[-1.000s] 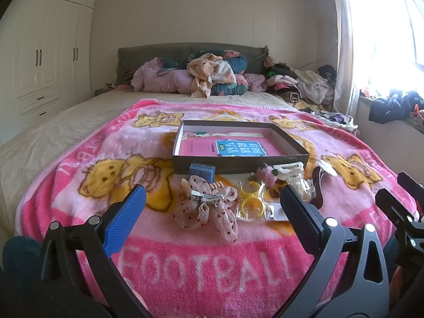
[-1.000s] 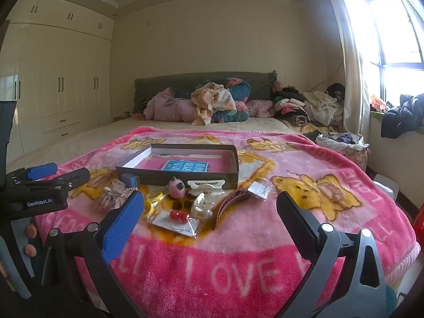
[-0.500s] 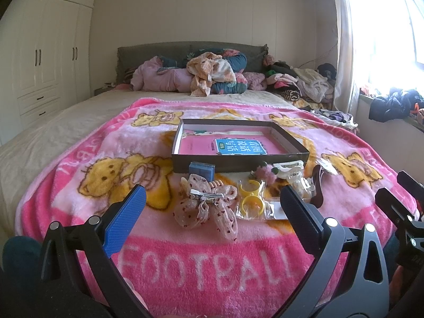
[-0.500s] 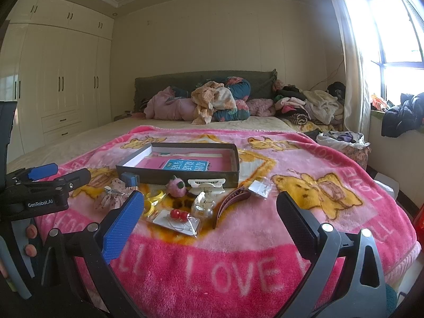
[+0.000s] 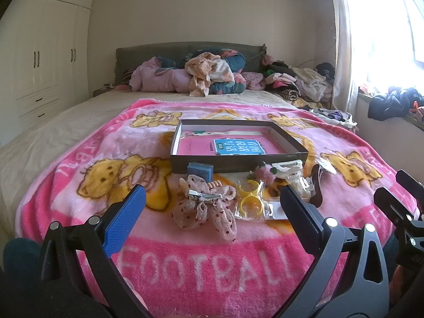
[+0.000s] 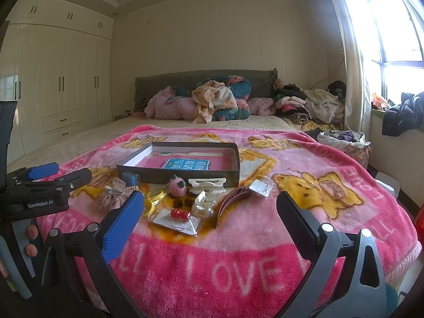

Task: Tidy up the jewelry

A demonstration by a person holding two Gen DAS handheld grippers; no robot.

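A shallow dark box (image 5: 238, 161) (image 6: 182, 176) with a pink and blue booklet inside lies on the pink blanket. In front of it lie a dotted fabric bow clip (image 5: 205, 206) (image 6: 112, 194), yellow rings in a bag (image 5: 249, 198), a small blue box (image 5: 199, 170), a pink pompom (image 5: 262, 173) (image 6: 176, 185), a white claw clip (image 6: 208, 182), red bead earrings on a card (image 6: 177, 217) and a brown hair clip (image 6: 232, 202). My left gripper (image 5: 212, 212) is open and empty, just short of the bow. My right gripper (image 6: 209, 217) is open and empty, short of the earrings.
The pink blanket (image 5: 201, 265) covers the near half of a bed. Piled clothes and pillows (image 5: 209, 76) lie at the headboard. White wardrobes (image 6: 53, 84) stand left. A window and sill with dark clothes (image 6: 402, 114) are right. The left gripper shows in the right wrist view (image 6: 45, 182).
Both grippers stay open and almost still; the views have barely shifted.
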